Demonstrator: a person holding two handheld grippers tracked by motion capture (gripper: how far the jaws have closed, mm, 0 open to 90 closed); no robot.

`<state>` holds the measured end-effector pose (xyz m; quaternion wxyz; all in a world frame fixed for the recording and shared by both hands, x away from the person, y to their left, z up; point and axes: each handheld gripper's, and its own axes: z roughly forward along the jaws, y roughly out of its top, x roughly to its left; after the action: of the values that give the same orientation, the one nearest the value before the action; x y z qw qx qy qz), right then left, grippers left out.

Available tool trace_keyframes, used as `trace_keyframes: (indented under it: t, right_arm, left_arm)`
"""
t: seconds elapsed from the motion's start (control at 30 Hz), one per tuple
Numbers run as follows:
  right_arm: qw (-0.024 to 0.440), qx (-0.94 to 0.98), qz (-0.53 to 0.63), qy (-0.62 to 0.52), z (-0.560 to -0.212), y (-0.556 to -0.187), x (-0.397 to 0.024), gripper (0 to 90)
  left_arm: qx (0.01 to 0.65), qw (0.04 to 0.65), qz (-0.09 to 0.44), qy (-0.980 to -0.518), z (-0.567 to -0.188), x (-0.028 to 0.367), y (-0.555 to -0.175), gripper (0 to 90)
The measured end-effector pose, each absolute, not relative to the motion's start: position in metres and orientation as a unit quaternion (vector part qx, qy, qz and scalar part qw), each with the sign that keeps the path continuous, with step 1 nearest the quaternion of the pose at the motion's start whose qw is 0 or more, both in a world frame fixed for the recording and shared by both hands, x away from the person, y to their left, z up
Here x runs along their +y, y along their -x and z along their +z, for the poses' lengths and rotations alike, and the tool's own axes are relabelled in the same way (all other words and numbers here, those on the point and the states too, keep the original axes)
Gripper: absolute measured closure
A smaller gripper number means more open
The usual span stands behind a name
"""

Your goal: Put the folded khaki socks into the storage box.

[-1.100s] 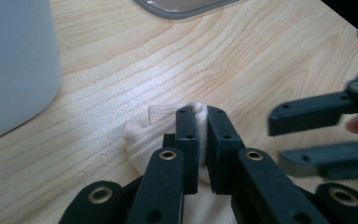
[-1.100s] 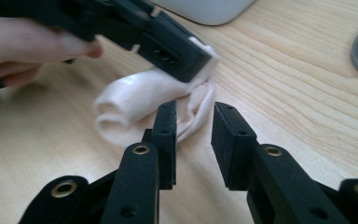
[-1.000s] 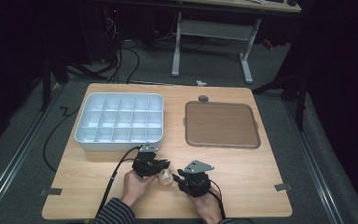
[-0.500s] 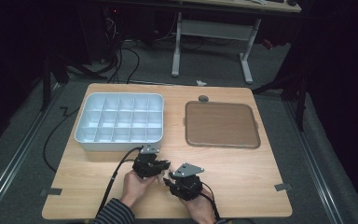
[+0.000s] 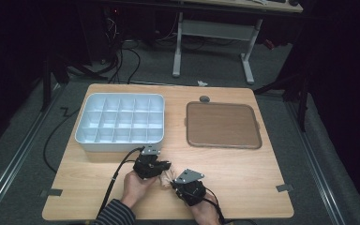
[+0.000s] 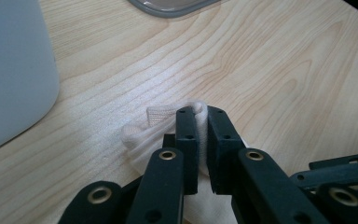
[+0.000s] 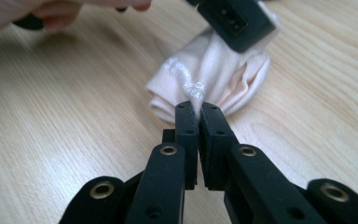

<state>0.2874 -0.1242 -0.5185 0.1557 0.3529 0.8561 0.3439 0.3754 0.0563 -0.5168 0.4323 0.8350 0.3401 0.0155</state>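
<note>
Sock [image 5: 167, 174] lies lengthwise between left gripper [image 5: 161, 166] and right gripper [image 5: 177, 185], each pinching one end.

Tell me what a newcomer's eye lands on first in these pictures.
First, the two grippers at the table's near edge: the left gripper and right gripper both pinch a small cream cloth, jaws shut on its folds; the right jaws have just been closing. Behind them stand an empty white compartment tray at left and a brown lid-like tray at right.

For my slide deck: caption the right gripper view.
Right gripper pinches the edge of a cream cloth on the wooden table.
</note>
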Motion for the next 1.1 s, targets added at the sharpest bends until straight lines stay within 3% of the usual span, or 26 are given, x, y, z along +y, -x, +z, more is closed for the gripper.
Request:
trace_keyframes:
  t: [0.4,0.87,1.1]
  right_arm:
    - [0.155,0.865,0.327,-0.348,-0.523,-0.291,-0.122,87.3]
    - [0.15,0.861,0.339,-0.347,-0.521,-0.294,-0.121,85.6]
    - [0.145,0.859,0.344,-0.35,-0.521,-0.295,-0.123,83.8]
  left_arm:
    - [0.334,0.437,0.013,-0.835,-0.519,0.056,-0.378,83.2]
    - [0.341,0.453,0.021,-0.823,-0.506,0.07,-0.375,62.6]
    - [0.348,0.462,0.054,-0.814,-0.498,0.08,-0.368,52.3]
